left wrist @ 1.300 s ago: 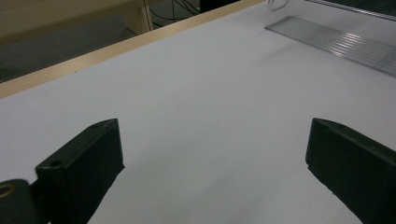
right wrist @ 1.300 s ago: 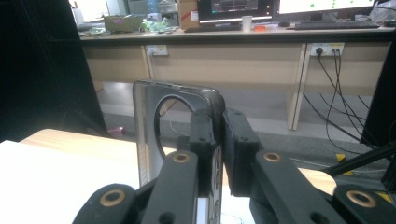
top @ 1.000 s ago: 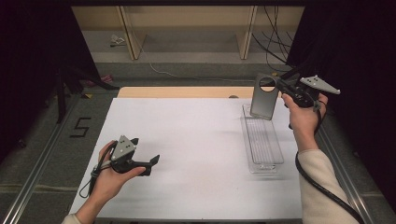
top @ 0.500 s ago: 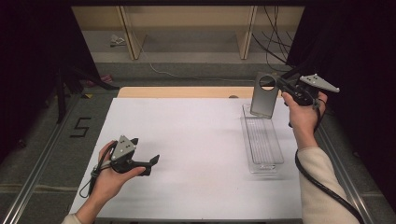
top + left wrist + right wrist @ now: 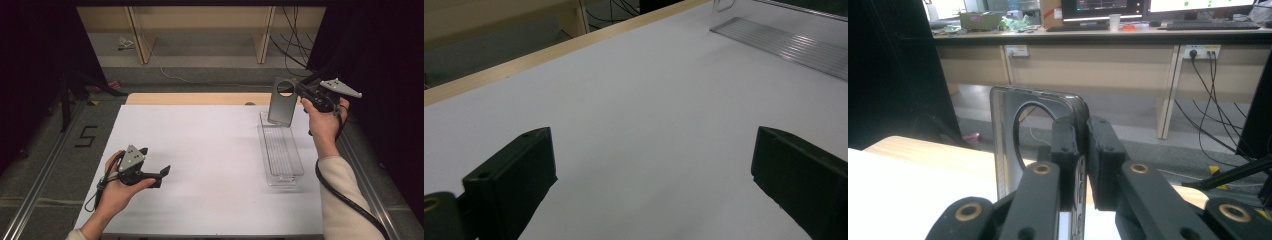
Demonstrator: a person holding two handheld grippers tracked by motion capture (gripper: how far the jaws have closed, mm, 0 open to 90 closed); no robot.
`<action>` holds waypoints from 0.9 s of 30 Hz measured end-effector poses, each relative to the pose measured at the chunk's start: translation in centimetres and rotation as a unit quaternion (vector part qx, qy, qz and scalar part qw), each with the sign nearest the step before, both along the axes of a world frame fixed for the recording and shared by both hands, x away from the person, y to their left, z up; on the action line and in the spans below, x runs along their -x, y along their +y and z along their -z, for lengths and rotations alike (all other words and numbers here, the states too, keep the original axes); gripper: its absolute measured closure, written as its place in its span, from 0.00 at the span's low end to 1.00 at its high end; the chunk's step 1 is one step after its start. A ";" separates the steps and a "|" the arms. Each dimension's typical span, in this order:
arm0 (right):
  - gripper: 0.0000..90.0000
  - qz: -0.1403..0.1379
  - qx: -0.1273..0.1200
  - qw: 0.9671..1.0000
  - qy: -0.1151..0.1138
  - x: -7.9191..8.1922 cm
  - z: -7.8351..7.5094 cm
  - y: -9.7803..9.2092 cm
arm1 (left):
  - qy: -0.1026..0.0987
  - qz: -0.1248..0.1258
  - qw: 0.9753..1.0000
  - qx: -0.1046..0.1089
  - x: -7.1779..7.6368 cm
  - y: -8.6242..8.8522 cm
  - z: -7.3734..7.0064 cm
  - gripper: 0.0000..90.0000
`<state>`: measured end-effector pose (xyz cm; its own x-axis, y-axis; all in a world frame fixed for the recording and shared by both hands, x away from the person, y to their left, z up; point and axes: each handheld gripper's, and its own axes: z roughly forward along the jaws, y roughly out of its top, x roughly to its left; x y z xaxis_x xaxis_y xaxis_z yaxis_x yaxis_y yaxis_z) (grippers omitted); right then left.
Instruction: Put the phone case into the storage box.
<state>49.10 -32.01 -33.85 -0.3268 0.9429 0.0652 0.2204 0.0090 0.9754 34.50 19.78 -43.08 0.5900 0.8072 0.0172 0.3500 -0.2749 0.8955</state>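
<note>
Nearest the person, the left hand [image 5: 116,184] rests low on the white table [image 5: 210,150], wrapped around the left gripper [image 5: 161,176]. That tool is matte black plastic with a flat grey three-cornered plate on top. In the left gripper view its two blocky, square-edged jaws stand wide apart with nothing between them, and the smooth, pale table sheet stretches out ahead of them. A thin black cable loops from the tool below the hand.

Farther out on the right side of the table lies a long, narrow tray [image 5: 282,150] of clear plastic with low walls and a finely ribbed floor. Its ribbing catches the light in the left gripper view [image 5: 784,42]. It lies lengthwise, running away from the person.

Above the tray's far end, the right hand [image 5: 324,120] holds the right gripper [image 5: 300,92] raised off the table. Its jaws are pinched tight on one edge of a thin, flat grey plate [image 5: 281,102]. The plate is a rounded-corner rectangle with a large circular hole near its top, held upright so it hangs over the far end of the tray. In the right gripper view the plate [image 5: 1008,150] looks metallic and glossy, with a dark rim. A thick black cable trails down past the cream sleeve [image 5: 345,200].

Beyond the table a light wooden edge strip [image 5: 200,98] runs across, then grey floor and pale wooden furniture legs.
</note>
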 end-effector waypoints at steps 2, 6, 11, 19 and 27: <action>0.93 -0.001 0.000 1.000 0.002 -0.1 0.0 0.0 | 0.000 0.000 1.000 0.000 0.0 0.0 0.0 0.04; 0.93 -0.001 0.001 1.000 0.003 -0.2 0.1 0.0 | 0.000 0.001 1.000 -0.001 0.0 -0.1 0.0 0.04; 0.93 -0.001 0.002 1.000 0.004 -0.3 0.2 0.0 | 0.000 0.001 1.000 -0.001 0.0 0.0 0.0 0.04; 0.93 -0.003 0.006 1.000 0.004 -0.6 0.3 0.1 | 0.000 0.002 1.000 -0.001 0.0 0.0 0.0 0.04; 0.93 -0.004 0.006 1.000 0.008 -0.9 0.5 0.1 | 0.000 0.002 1.000 -0.002 0.0 0.0 0.0 0.04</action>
